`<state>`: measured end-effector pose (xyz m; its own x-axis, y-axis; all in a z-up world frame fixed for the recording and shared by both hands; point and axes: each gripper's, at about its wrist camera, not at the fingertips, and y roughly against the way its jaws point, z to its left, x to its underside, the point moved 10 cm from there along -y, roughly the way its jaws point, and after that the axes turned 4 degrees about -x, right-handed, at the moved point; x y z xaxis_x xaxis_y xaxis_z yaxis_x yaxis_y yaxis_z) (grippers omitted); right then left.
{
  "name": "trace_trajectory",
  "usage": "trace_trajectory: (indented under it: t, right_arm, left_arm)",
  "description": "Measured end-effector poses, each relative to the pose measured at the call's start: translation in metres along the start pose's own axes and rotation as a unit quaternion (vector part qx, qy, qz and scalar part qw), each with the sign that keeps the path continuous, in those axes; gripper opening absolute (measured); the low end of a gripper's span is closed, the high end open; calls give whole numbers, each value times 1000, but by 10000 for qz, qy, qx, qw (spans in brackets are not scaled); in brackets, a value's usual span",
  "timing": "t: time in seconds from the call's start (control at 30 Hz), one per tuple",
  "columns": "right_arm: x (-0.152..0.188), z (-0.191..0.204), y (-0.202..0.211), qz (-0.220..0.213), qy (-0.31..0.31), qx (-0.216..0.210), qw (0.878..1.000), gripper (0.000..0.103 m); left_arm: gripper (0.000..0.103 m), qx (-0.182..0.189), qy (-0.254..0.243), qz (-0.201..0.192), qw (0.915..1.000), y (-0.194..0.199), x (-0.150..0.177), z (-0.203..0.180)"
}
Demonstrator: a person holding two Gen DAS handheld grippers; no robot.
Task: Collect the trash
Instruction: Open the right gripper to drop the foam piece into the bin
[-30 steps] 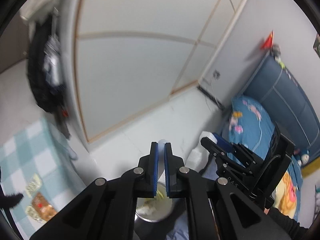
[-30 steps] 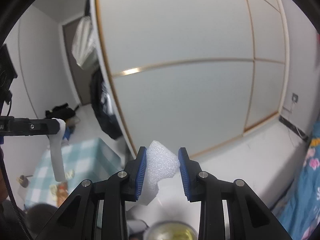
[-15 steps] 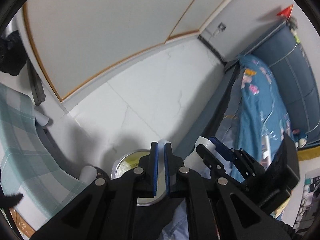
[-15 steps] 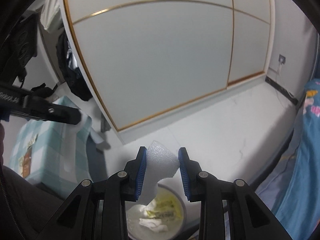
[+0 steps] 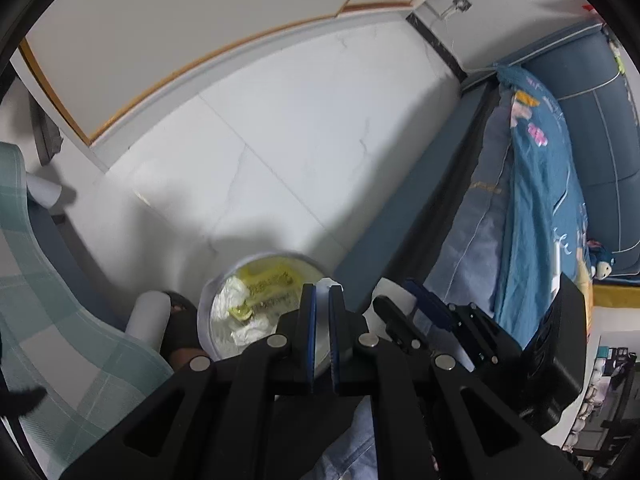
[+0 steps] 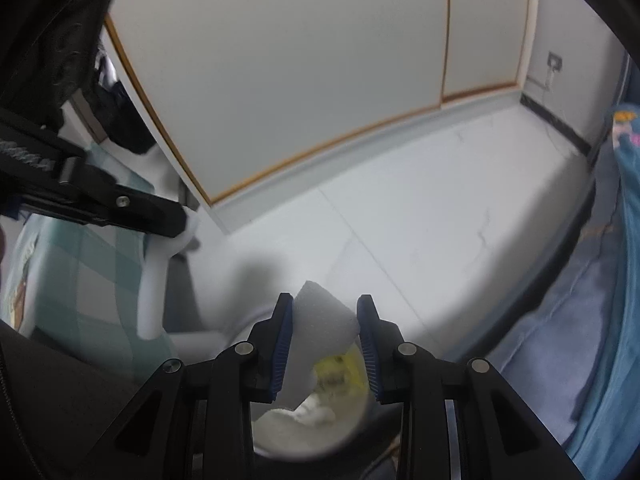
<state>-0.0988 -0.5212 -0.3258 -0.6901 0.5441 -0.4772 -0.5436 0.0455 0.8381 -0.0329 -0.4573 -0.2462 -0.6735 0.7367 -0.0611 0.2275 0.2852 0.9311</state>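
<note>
Two grippers are hanging over a round white bin [image 5: 256, 312] standing on the pale tiled floor [image 5: 304, 152]: the left gripper [image 5: 322, 300] is pinching a thin white foam strip [image 5: 322, 283] between nearly closed jaws, and the right gripper [image 6: 325, 316] is clamping a chunky white foam block [image 6: 320, 320] directly above the bin's mouth. Crumpled tissue [image 5: 236, 300] and a yellow wrapper [image 5: 268, 282] are already lying inside the bin, which is sitting tight between the checked desk [image 5: 48, 320] with its white leg [image 5: 148, 316], a black slipper [image 5: 182, 328], and the blue-covered bed [image 5: 536, 216].
</note>
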Motion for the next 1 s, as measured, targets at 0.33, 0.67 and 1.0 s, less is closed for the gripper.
trace_trajectory:
  t: [0.33, 0.67, 1.0]
  right_arm:
    - [22, -9, -13, 368, -384, -55, 9986, 32]
    - [31, 0, -14, 678, -100, -126, 9976, 40]
    - [41, 2, -14, 758, -105, -240, 9968, 46]
  left_arm:
    - [5, 176, 180, 547, 9982, -38, 5, 3]
    - [6, -107, 95, 1098, 9939, -60, 21, 10]
    - [6, -244, 86, 1265, 9916, -66, 29, 16]
